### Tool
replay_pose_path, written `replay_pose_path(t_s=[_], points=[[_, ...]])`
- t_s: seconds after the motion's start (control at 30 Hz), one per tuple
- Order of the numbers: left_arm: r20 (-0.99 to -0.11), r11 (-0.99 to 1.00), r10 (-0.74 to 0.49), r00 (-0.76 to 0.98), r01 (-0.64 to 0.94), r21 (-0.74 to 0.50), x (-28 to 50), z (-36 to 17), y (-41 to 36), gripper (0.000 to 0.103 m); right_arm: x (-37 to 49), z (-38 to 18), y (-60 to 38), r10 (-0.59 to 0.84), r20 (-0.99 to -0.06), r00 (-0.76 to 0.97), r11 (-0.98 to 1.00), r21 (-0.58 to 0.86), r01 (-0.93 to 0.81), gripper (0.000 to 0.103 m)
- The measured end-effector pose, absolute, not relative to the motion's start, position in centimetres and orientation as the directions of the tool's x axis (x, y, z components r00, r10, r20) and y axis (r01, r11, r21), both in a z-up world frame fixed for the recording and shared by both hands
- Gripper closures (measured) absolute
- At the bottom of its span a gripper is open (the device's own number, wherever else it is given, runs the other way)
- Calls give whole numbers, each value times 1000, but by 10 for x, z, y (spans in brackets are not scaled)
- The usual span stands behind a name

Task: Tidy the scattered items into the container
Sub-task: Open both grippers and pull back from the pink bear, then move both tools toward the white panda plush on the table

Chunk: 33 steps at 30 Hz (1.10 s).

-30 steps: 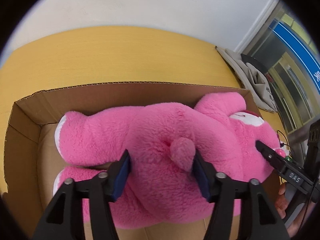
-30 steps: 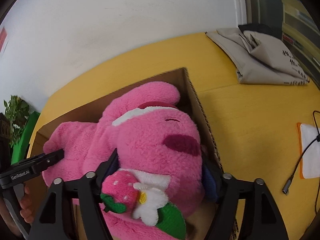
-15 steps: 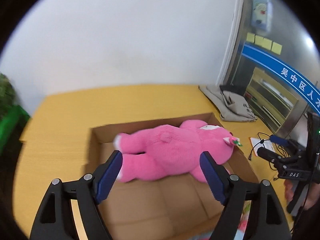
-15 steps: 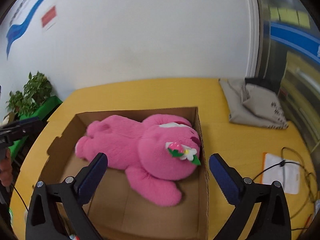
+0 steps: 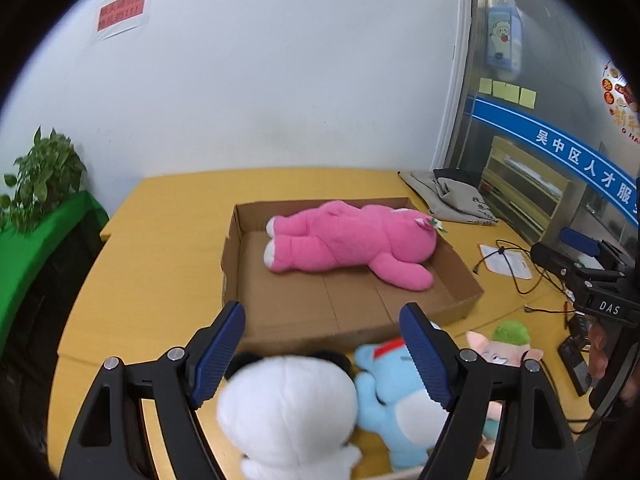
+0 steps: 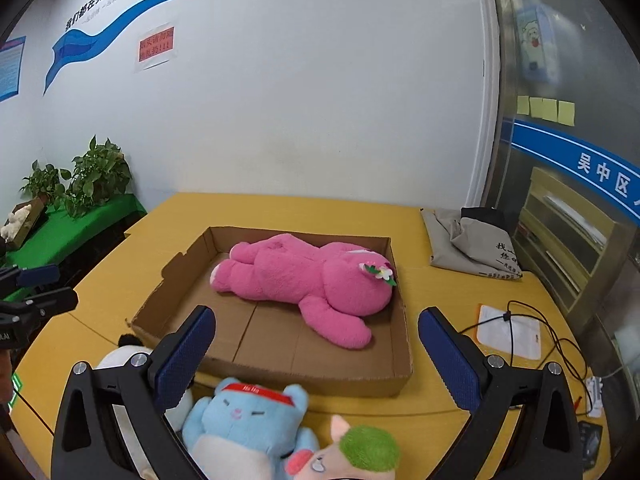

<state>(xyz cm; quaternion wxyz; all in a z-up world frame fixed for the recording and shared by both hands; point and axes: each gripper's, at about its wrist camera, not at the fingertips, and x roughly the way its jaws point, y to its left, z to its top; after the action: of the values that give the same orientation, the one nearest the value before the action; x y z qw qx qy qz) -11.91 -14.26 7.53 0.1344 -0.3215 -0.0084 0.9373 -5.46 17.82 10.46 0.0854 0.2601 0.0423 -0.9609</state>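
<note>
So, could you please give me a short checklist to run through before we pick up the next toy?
1. Pink plush fully inside the cardboard box: ok.
2. Left gripper open and empty: ok.
3. Right gripper open and empty: ok.
4. Free floor space in the box, near side: ok.
5. White plush lined up between the left fingers: ok, it looks roughly centred.
6. Blue plush free of its neighbours: not ok, the green-haired plush overlaps it.
</note>
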Motion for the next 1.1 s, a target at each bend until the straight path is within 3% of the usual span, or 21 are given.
replay_pose_path(t_s=[0.4,1.1], points=[[-609,-965,259,-749,-226,-132,-86,52,-123,23,-12,87,167,-130,-542,-830,-981,-51,187,0],[-631,-956,285,-721,-259,-136,-86,37,-108,23,-9,73,171,-102,-558,-824,-986,-54,159,0]])
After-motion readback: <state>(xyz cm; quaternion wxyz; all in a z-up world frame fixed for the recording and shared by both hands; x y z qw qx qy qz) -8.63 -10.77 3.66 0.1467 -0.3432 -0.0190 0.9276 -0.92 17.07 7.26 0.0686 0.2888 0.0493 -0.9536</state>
